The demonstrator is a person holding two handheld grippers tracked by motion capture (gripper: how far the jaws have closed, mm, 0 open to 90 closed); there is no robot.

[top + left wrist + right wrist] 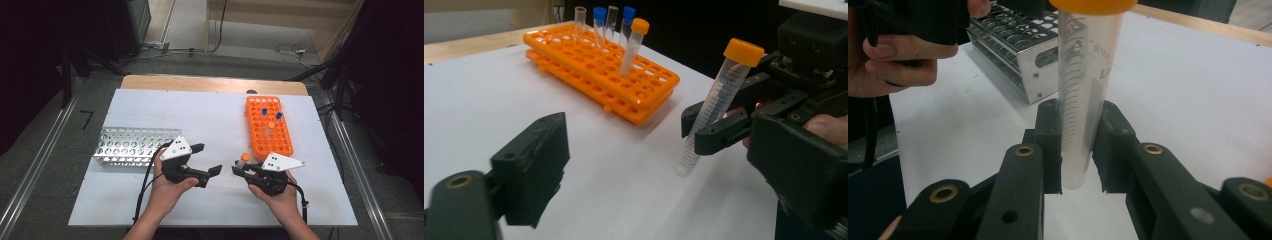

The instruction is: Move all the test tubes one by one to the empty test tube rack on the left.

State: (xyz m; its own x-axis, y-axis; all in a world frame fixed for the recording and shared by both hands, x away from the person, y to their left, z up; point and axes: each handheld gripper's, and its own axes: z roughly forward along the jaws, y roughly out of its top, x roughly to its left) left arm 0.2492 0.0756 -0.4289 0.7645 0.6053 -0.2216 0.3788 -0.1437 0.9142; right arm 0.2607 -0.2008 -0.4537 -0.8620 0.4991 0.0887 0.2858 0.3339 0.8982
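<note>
Orange-capped clear plastic tube (716, 107) sits clamped in the right gripper (239, 169) mid-handover, so the empty, wide-open left gripper (210, 159) should next close around it

The tube (1080, 90) in the right gripper (1075, 150) is showing a printed scale of short black lines down its clear wall, with some printed characters beside it near the orange cap, too blurred and skewed to read; nothing else in the scene is bearing legible text
</note>
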